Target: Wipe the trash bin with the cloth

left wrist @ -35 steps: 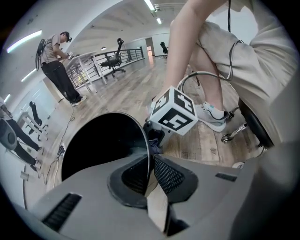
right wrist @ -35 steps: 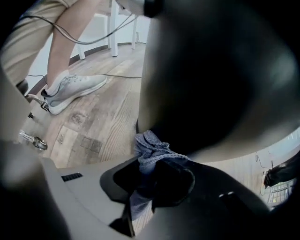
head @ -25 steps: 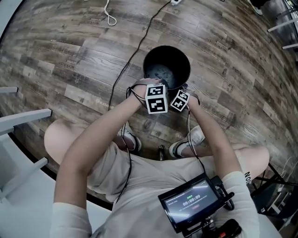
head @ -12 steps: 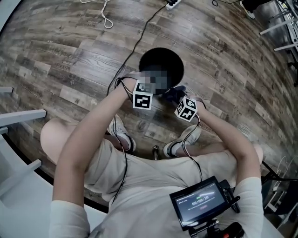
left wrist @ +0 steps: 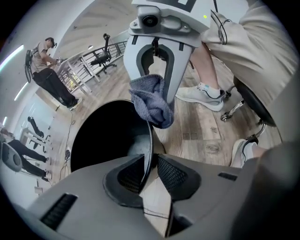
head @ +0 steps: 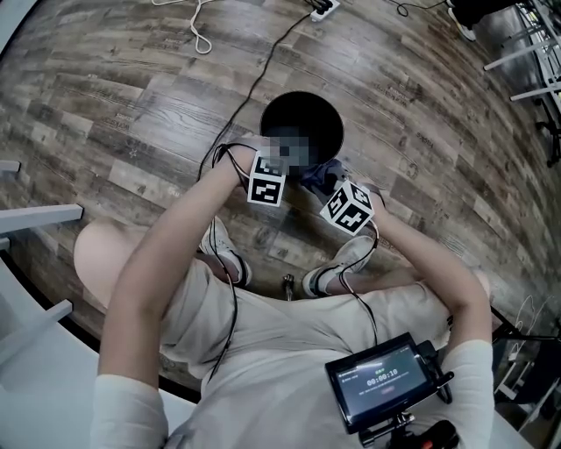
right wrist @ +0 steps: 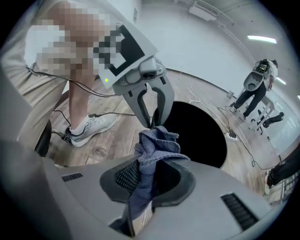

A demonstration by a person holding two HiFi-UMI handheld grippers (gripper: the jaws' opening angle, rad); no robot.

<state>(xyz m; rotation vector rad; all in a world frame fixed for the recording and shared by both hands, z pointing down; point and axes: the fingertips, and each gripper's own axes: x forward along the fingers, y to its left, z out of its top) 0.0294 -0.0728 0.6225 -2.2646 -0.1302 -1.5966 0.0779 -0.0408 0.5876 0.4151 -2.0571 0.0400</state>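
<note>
The left gripper (left wrist: 149, 174) is closing its jaws around the rim of the trash bin (left wrist: 101, 136). At that rim, the right gripper (right wrist: 152, 178) clamps the cloth (right wrist: 157, 143).

A weathered grey-brown wood-plank floor (head: 114, 96) carries a thin black cable (head: 272, 60) running up to a white power strip (head: 323, 9) at the top edge, with a looped white cord (head: 200, 35) well apart to its left. White sneakers (head: 230, 254) rest on the planks beside what looks like a chair castor (head: 287, 282). A white-framed piece of furniture (head: 35, 219) stands at the left edge, and a small dark-framed screen (head: 384, 381) glows at the bottom. In the left gripper view, a distant person in dark trousers (left wrist: 49, 70) stands by a metal railing (left wrist: 84, 63), near a black office chair (left wrist: 102, 58).
</note>
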